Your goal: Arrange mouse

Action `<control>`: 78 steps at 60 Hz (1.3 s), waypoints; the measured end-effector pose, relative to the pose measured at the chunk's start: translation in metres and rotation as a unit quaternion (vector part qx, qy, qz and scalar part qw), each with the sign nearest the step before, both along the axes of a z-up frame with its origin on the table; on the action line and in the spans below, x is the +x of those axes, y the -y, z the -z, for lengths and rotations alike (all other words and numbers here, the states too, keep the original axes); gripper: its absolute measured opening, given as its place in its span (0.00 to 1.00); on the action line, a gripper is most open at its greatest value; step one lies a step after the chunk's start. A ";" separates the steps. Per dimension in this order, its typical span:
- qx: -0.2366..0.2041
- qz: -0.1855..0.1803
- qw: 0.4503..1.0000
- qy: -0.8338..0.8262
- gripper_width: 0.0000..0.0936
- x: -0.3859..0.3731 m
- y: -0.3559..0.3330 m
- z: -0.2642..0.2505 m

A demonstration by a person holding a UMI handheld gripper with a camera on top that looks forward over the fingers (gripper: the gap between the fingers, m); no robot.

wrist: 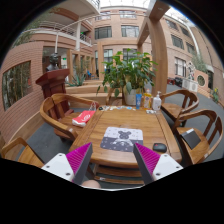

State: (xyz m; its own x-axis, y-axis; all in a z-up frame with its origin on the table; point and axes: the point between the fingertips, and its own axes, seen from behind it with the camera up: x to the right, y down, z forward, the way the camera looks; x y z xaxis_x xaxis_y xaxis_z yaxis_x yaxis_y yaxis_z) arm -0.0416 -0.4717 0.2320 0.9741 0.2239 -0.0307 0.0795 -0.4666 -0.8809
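Note:
A wooden slatted table (115, 122) stands ahead of me. A grey patterned mouse pad (122, 138) lies on its near half, just beyond my fingers. A small dark object that looks like the mouse (159, 148) sits at the table's near right edge, next to my right finger. My gripper (113, 165) is open and empty, held above the table's near edge. Its magenta pads (82, 160) stand wide apart, with the table edge between them.
A red flat item (84, 117) lies at the table's left side. Bottles (150, 101) and a potted plant (128, 72) stand at the far end. Wooden chairs (55, 108) surround the table, and another chair (196, 132) is at the right. A brick building stands behind.

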 end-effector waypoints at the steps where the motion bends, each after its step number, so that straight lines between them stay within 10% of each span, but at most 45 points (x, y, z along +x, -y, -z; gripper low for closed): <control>1: -0.004 0.002 1.000 0.002 0.90 0.002 0.001 0.002; 35: -0.100 0.124 0.985 0.064 0.89 0.209 -0.102 0.208; 78: -0.048 0.130 0.985 0.102 0.90 0.294 -0.263 0.234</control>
State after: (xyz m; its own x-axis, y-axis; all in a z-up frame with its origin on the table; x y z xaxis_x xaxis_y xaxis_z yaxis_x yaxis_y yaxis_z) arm 0.2525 -0.2085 -0.0018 0.9862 -0.0280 0.1629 0.1174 -0.5754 -0.8094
